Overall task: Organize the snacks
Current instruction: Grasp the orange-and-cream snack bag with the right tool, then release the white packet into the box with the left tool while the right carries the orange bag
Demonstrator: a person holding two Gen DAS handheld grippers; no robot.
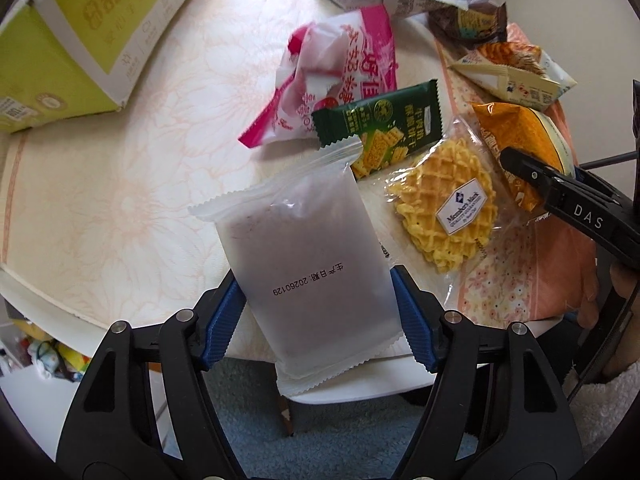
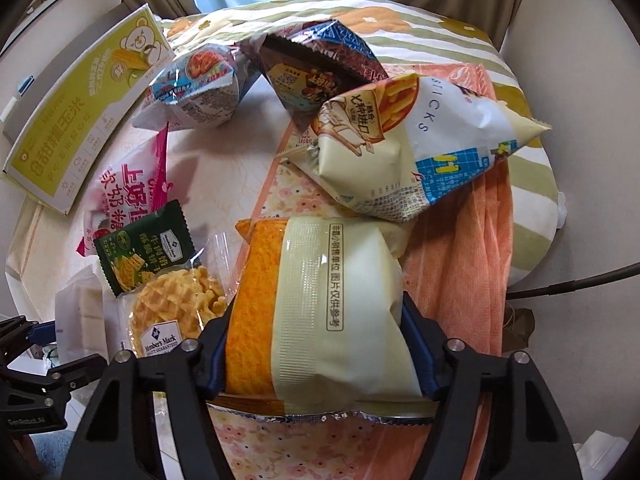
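Note:
My left gripper (image 1: pixel 318 300) is shut on a frosted white snack packet (image 1: pixel 308 264) with a printed date, held over the table's near edge. My right gripper (image 2: pixel 316 340) is shut on an orange and cream snack bag (image 2: pixel 320 304); the same bag (image 1: pixel 520 140) and the right gripper's finger (image 1: pixel 560 196) show at the right of the left wrist view. A pile of snacks lies on the table: a waffle pack (image 1: pixel 448 208), a green cracker pack (image 1: pixel 384 128), a pink candy bag (image 1: pixel 336 76) and a sticks bag (image 2: pixel 420 148).
A green and white carton (image 1: pixel 68 36) lies at the table's far left. More chip bags (image 2: pixel 312 64) sit at the back. An orange towel (image 2: pixel 460 248) and a floral cloth (image 2: pixel 304 452) cover the right side. A striped pillow (image 2: pixel 532 140) lies behind.

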